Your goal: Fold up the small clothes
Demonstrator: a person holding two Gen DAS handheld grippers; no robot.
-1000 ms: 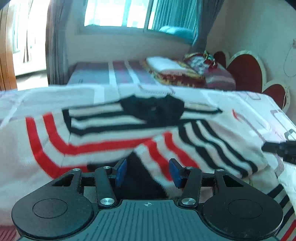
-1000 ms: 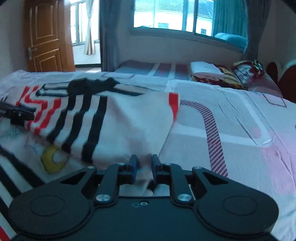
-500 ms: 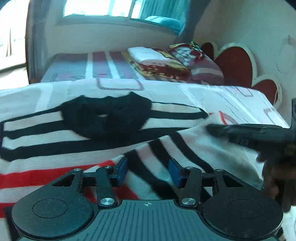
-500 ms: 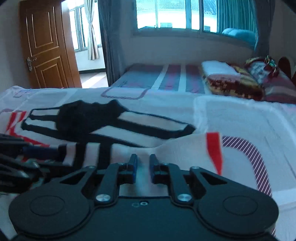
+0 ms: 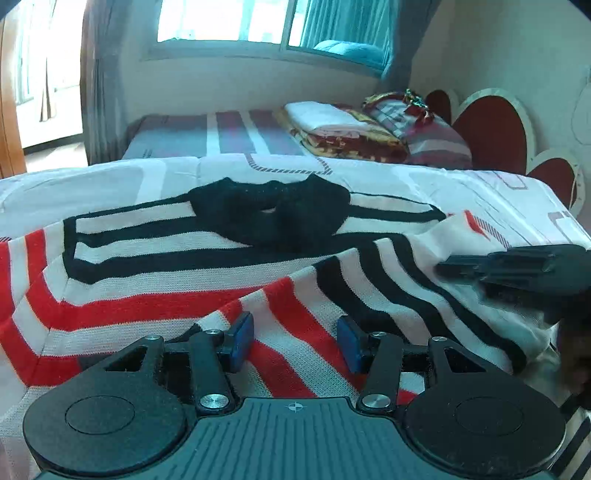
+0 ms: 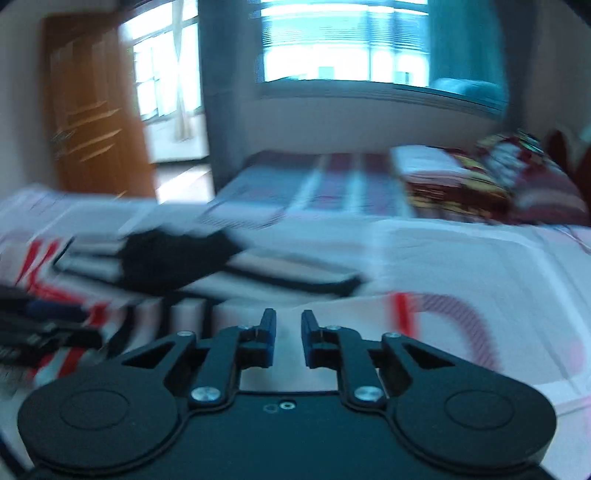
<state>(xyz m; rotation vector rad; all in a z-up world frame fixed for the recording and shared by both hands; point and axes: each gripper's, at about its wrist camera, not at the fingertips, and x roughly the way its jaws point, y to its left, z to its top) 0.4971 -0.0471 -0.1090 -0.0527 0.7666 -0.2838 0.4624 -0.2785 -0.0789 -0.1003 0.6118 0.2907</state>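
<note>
Folding the striped sweater on the bed: the left gripper stands half-wide over the folded-in sleeve; the right gripper, at three o'clock, has just opened narrowly, empty. Next comes regripping an edge.

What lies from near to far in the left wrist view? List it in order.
left gripper → striped sweater → its black collar → patterned bedsheet → second bed → window
</note>
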